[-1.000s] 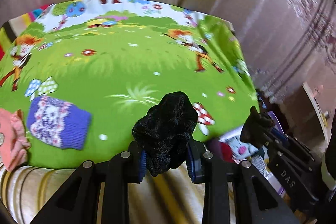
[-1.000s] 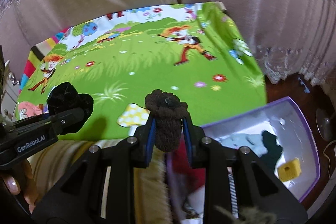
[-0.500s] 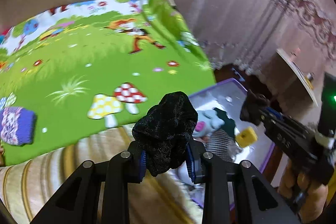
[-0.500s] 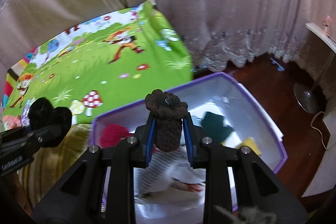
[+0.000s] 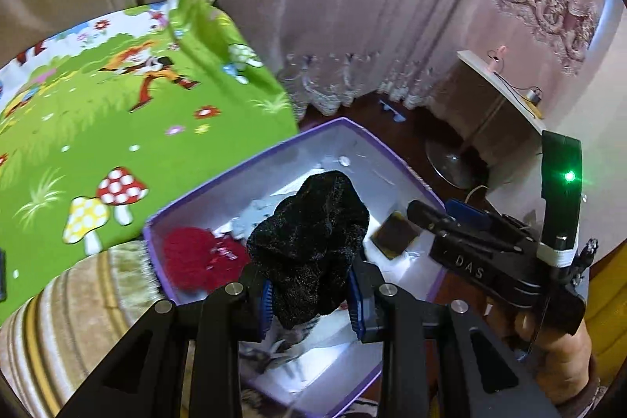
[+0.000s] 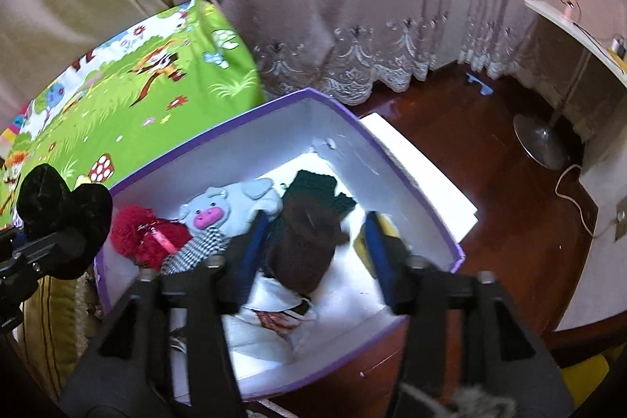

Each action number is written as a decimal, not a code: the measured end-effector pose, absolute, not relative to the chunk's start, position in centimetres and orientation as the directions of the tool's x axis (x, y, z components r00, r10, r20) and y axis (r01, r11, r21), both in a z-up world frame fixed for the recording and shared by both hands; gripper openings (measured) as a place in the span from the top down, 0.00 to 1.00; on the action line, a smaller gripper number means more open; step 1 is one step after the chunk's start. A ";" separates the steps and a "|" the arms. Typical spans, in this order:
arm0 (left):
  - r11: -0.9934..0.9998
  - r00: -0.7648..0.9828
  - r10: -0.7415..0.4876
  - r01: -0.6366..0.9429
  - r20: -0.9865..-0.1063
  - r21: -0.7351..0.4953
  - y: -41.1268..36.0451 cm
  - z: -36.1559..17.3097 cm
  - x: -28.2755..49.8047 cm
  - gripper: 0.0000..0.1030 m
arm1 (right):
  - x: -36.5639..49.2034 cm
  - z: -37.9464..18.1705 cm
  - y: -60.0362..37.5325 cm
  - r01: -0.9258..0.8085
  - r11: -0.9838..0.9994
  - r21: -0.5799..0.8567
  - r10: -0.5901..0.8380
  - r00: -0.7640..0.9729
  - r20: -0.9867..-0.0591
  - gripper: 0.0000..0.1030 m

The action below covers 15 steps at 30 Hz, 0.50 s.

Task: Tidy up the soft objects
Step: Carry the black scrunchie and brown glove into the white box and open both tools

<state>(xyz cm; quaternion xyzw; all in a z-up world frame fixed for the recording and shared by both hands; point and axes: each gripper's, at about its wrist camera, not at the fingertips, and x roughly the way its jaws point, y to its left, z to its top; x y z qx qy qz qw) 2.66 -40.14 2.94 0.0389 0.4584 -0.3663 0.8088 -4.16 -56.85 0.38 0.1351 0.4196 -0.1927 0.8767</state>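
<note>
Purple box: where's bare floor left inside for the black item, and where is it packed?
In the purple box, bare white floor shows along the near right side, bordered by the right wall and the brown knit piece. The left end is crowded: red fuzzy item, grey pig plush, checked fabric. The black velvet piece is clamped in the left gripper.

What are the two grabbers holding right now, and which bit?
The left hand-held gripper pinches the black fuzzy cloth near its lower end. The right hand-held gripper has just opened; the brown knit piece is loose.
</note>
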 end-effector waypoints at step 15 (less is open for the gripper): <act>0.635 0.223 -0.662 0.674 -0.716 -0.377 -45.5 3.9 5.0 0.32 | -6.3 1.8 -60.3 0.534 0.839 0.103 -0.284 0.592 -0.755 0.31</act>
